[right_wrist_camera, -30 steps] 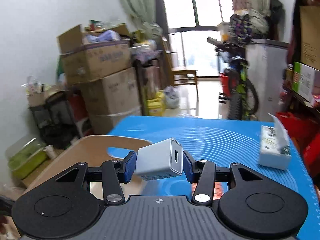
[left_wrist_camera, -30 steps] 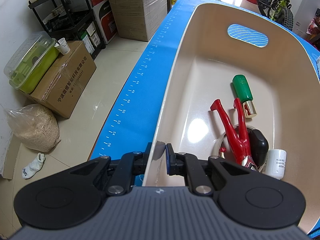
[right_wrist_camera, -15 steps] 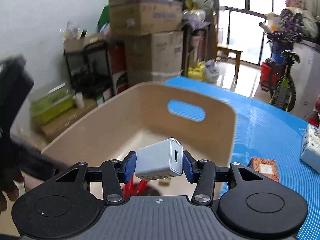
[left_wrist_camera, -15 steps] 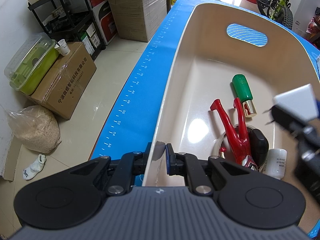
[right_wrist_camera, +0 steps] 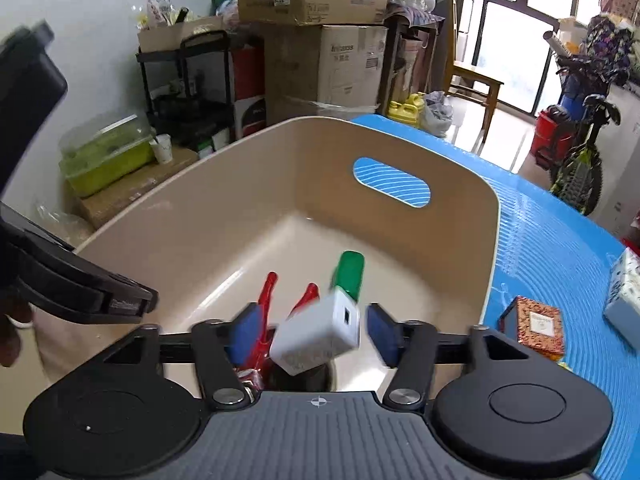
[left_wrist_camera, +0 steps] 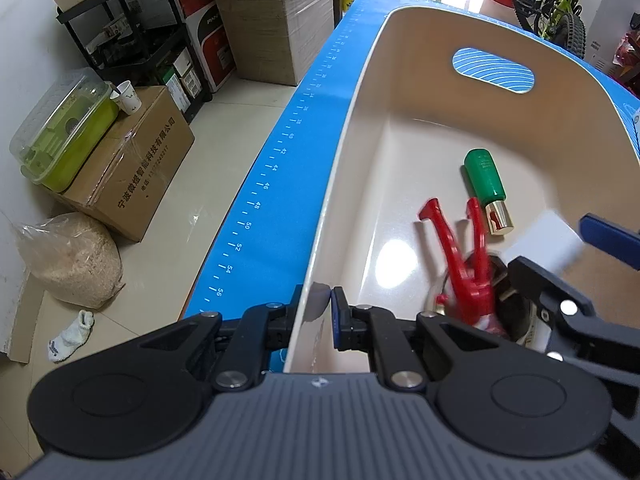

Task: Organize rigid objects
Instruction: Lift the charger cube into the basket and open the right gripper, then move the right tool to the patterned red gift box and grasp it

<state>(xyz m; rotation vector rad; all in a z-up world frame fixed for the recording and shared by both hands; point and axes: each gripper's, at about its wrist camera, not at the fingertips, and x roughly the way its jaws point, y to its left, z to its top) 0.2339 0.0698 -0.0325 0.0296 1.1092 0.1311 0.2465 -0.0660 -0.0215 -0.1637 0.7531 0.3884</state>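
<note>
A beige bin [left_wrist_camera: 360,92] [right_wrist_camera: 460,240] stands on the blue mat. My left gripper [left_wrist_camera: 314,312] is shut on its near left rim. My right gripper [right_wrist_camera: 308,332] is over the bin with its jaws open. A white USB charger cube [right_wrist_camera: 320,332] [left_wrist_camera: 548,240] is loose between them, tilted and blurred, touching neither pad. In the bin lie a red clamp [left_wrist_camera: 460,256] [right_wrist_camera: 268,292], a green bottle with a gold cap [left_wrist_camera: 484,180] [right_wrist_camera: 350,272], and dark objects partly hidden under the gripper.
On the blue mat [right_wrist_camera: 560,248] to the right of the bin lie a small patterned orange box [right_wrist_camera: 536,324] and a tissue pack [right_wrist_camera: 624,292]. Left of the table are cardboard boxes [left_wrist_camera: 132,160], a green container, a shelf and a sack on the floor.
My right gripper has moved over the bin and opened, and the charger cube has come free between its pads. My left gripper has kept its hold on the rim.
</note>
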